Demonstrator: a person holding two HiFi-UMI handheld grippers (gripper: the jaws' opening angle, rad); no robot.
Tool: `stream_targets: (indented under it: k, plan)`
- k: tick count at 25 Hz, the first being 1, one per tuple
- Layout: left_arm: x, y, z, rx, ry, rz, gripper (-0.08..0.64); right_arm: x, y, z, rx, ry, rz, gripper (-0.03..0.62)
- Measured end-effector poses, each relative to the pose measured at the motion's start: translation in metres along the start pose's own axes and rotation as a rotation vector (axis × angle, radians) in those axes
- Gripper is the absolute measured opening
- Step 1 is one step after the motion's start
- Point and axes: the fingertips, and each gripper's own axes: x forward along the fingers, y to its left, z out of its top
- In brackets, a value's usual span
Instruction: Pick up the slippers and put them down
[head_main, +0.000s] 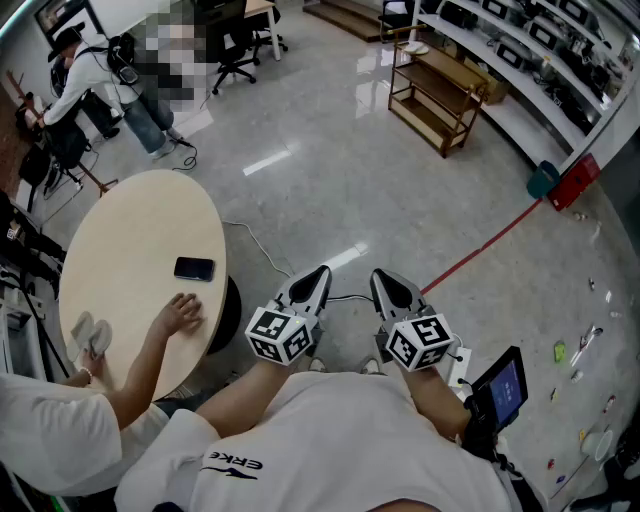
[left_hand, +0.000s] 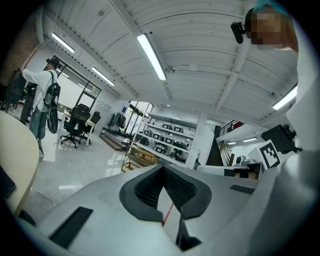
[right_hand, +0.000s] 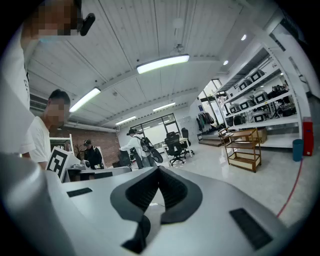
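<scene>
– Head view, quick: where are the slippers?
– Slippers (head_main: 90, 335) are a pale pair, lying close together on the round beige surface (head_main: 130, 240), at its near left edge. The forearm of a seated person in white is just beside them. That person's hand (head_main: 183, 313) lies flat on the surface.
– Anything else on it?
– Black phone (head_main: 194, 268), just beyond that hand.
– Your grippers?
– My left gripper (head_main: 318, 275) and my right gripper (head_main: 388, 280) sit side by side in front of my chest. They're over the grey floor (head_main: 330, 170), to the right of the surface, tips pointing away from me. Both are well apart from the slippers.
– Left jaws?
– Left gripper view: jaws together at the tips, no object held. Through the slot behind the tips I see floor and a red line (left_hand: 168, 212). An office chair (left_hand: 75, 120) and shelving (left_hand: 165, 140) stand far off across the room.
– Right jaws?
– Right gripper view: together too, gripping nothing. A wooden shelf cart (right_hand: 243, 147) stands beyond them to the right. A standing person with a backpack (right_hand: 132, 145) is farther back.
</scene>
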Motion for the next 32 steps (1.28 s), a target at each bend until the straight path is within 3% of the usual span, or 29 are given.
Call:
stream_targets:
  k: [13, 24, 32]
  plan:
    - [0.002, 0.014, 0.007, -0.013, 0.006, -0.022, 0.003, 0.014, 0.002, 0.005, 0.023, -0.027, -0.024, 0.005]
    - [0.004, 0.057, 0.010, -0.030, 0.011, -0.053, 0.003, 0.053, 0.009, -0.002, 0.051, -0.035, -0.076, 0.005]
    - [0.020, 0.086, 0.007, -0.047, 0.019, -0.016, 0.003, 0.081, -0.009, -0.002, 0.066, -0.020, -0.069, 0.005]
